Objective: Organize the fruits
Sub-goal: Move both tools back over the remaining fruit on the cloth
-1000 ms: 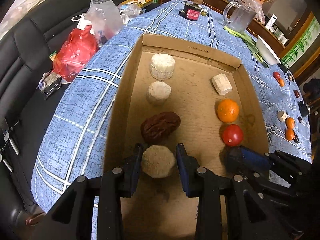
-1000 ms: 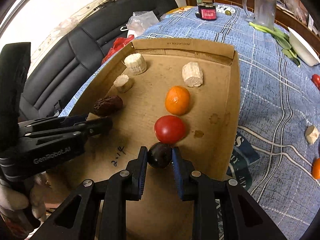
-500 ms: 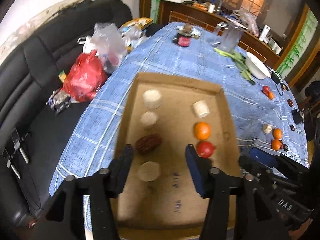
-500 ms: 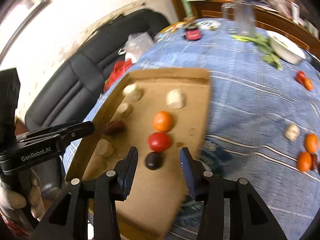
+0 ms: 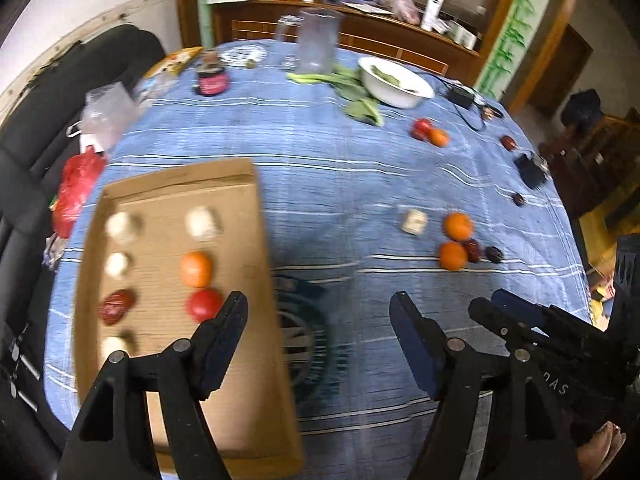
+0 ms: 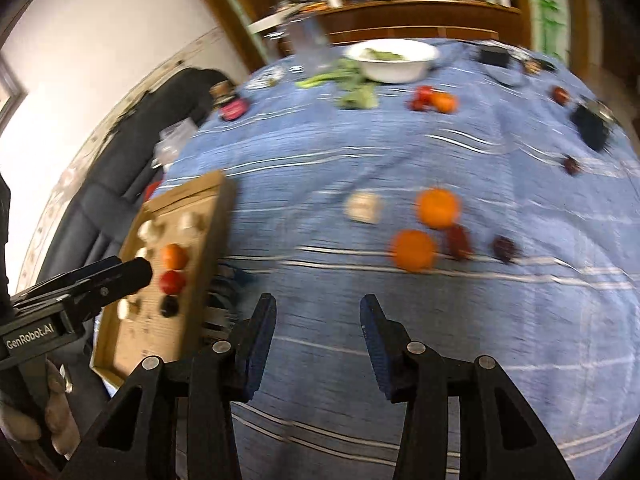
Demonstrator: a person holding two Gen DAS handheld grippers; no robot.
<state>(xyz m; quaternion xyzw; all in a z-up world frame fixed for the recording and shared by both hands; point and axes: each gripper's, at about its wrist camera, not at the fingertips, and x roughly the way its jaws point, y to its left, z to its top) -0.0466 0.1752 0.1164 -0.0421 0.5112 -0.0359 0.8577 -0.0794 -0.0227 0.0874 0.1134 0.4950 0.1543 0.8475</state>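
Both grippers (image 5: 320, 312) off box (image 5: 256, 216)

The left gripper (image 5: 319, 336) hangs above the surface with its fingers (image 5: 224, 340) spread wide and nothing between them. The right gripper (image 6: 318, 344) is held likewise, fingers (image 6: 256, 344) parted and empty, just beside the left. Bare fingertips of each holding hand show at the frames' lower corners.

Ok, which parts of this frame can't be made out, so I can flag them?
- Left wrist view: the dark fruit in the cardboard tray is hidden behind the left gripper finger.
- Right wrist view: the tray's left column is partly covered by the left gripper.
- Both views: motion blur smears the small dark fruits beside the oranges; their kind is unclear.
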